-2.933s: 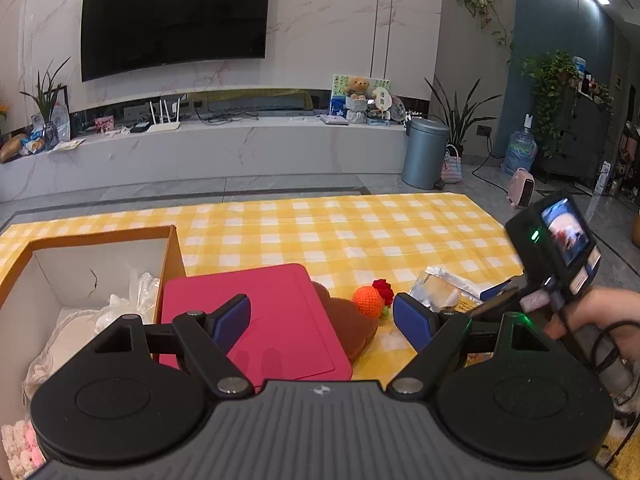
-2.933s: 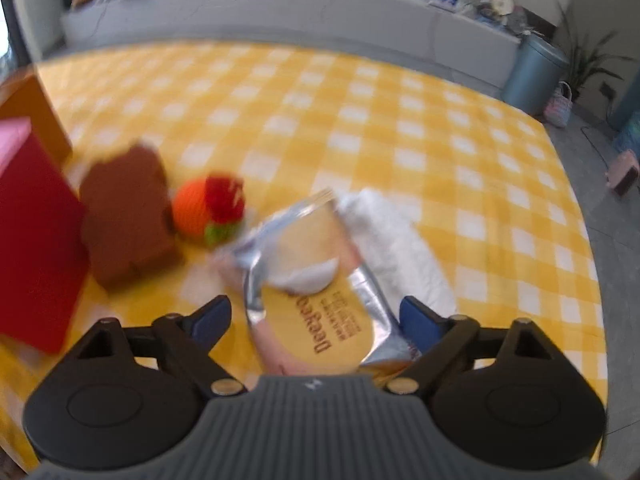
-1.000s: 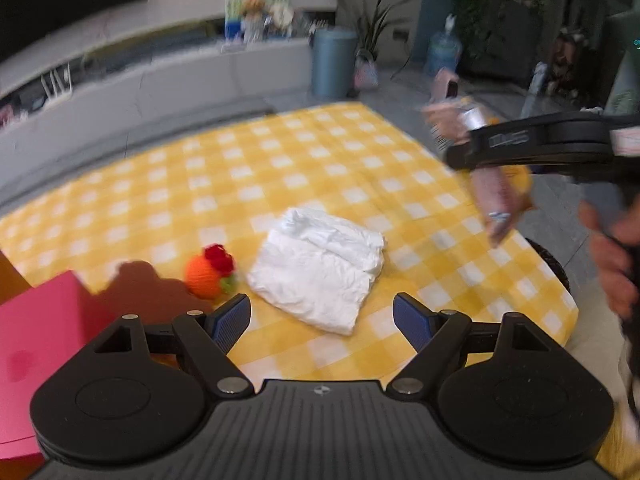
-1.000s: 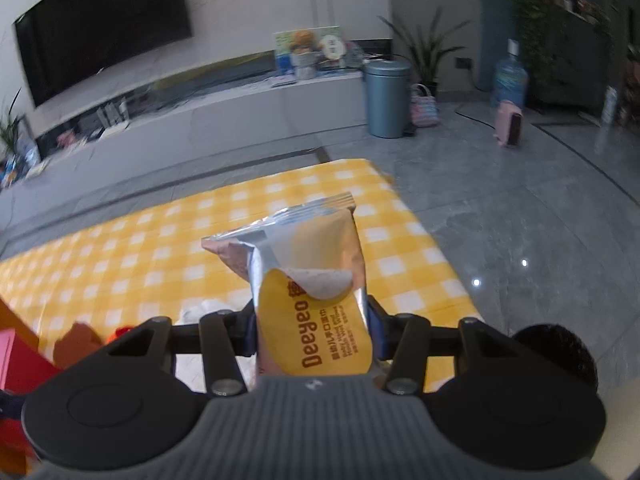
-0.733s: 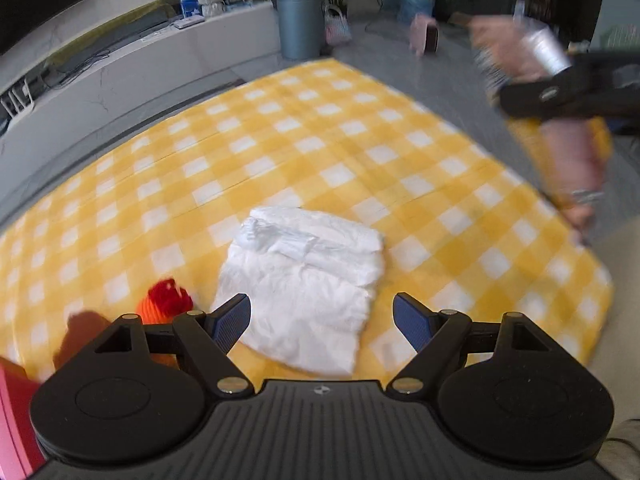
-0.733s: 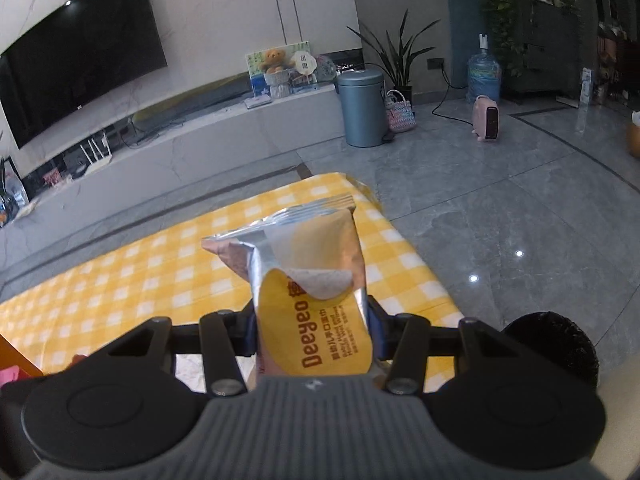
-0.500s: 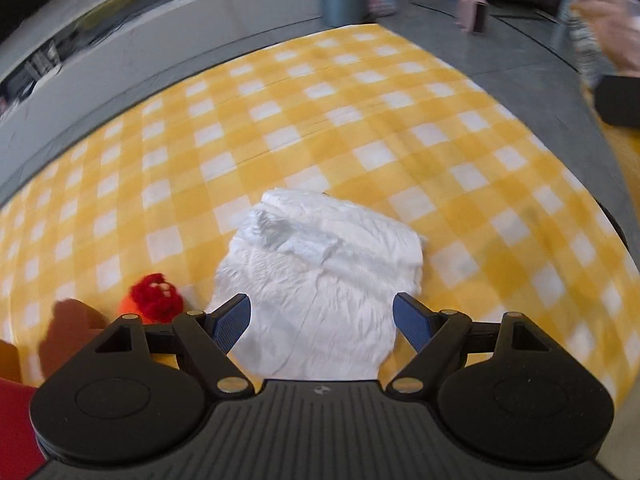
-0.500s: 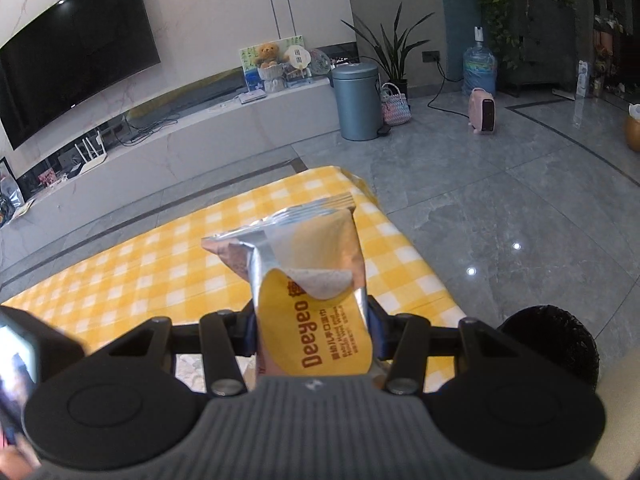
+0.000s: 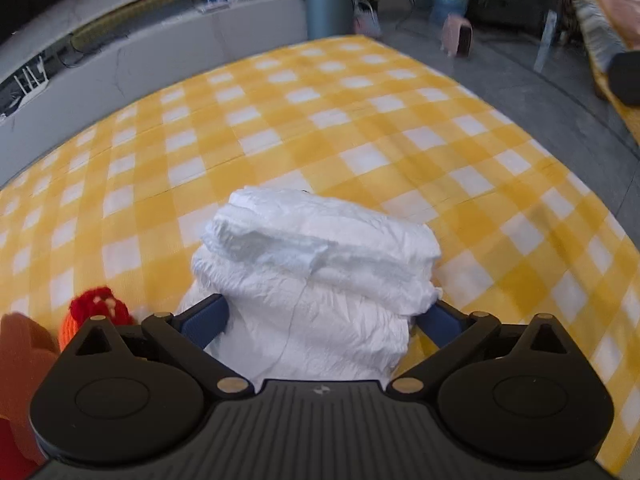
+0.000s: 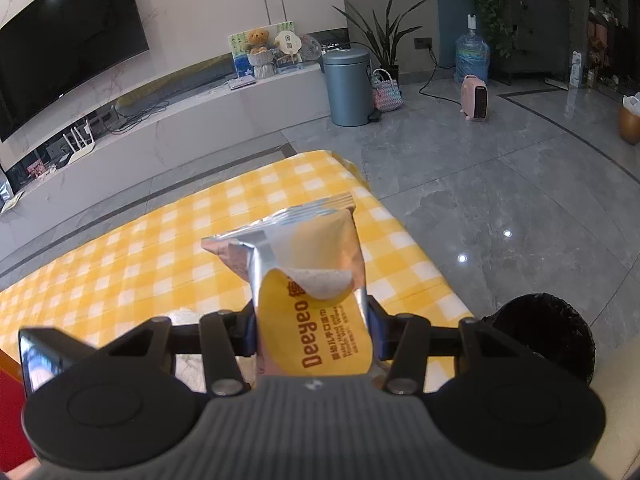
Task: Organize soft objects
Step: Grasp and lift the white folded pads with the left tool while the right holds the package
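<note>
A living room with a wall-mounted TV (image 10: 60, 40), a low white media bench (image 10: 180, 120), a grey bin (image 10: 347, 87) and a grey tiled floor (image 10: 500, 200) forms the background. In the foreground a surface (image 9: 320, 128) carries a yellow-and-white checked cloth.

Left wrist view: a folded white diaper (image 9: 316, 280) lies on the cloth, between the blue pads of the left hand-held gripper (image 9: 320, 320). The jaws are spread wide and opening; the pads flank the diaper's near end, and whether they touch it cannot be told. To the left, just beside the diaper, sits an orange-and-red knitted toy (image 9: 90, 314), with a brown plush shape (image 9: 22, 344) at the frame edge.

Right wrist view: the right hand-held gripper (image 10: 312, 334) pinches a foil wipes pack (image 10: 308, 296) labelled "Deeyeo", held upright above the surface's right edge. Both pads press on the pack's sides. The back of the left gripper, with its small screen (image 10: 38, 356), shows at lower left.
</note>
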Tool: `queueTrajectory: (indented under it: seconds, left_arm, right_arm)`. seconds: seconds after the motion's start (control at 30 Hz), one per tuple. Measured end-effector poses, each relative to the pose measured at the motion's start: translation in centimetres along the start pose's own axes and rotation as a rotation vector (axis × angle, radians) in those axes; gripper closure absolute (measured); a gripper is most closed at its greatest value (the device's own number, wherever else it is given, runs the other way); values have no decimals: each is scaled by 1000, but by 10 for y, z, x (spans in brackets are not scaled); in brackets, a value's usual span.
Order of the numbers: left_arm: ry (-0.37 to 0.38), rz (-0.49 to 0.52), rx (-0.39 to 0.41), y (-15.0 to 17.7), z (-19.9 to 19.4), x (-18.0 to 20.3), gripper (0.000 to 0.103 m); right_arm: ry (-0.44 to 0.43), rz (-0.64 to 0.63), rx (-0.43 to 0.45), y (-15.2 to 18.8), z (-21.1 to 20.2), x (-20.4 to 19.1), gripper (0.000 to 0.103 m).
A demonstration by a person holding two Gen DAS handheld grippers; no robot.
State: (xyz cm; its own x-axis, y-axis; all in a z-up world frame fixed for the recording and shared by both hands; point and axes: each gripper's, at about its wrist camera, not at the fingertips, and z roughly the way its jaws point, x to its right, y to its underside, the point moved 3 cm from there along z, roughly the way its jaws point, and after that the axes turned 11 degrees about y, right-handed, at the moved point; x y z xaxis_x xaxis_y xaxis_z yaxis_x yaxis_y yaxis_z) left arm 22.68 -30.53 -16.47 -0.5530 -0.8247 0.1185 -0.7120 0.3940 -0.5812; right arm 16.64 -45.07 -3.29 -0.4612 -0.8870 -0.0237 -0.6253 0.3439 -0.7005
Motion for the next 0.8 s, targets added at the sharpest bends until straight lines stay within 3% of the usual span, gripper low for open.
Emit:
queueTrajectory:
  seconds: [0.17,0.2,0.33,0.4,0.5,0.6,0.8]
  left_arm:
    - [26,16,10,0,-5,0,0]
    - [30,22,6,0,-8,0,7]
    - [75,48,-14,-2,-17,1,69]
    - [85,42,-18,-1,-20,-2,84]
    - [57,85,-11,-2,-27,-3,88]
    - [53,140,47,-6,-48,-2,89]
    - [101,104,68,-9,-106,-4,89]
  right_arm:
    - [-20,-24,9,0,-2,-7,53]
    - [-23,-27,9,1,-2,-8,53]
    - [-18,-38,2,2,1,-10,53]
    - [-19,-42,-5,3,4,-10,53]
    - [-25,-55,-10,3,6,-12,53]
    - [-32,-73,-12,2,8,-14,53]
    - [-28,-80,-11,1,8,-15,53]
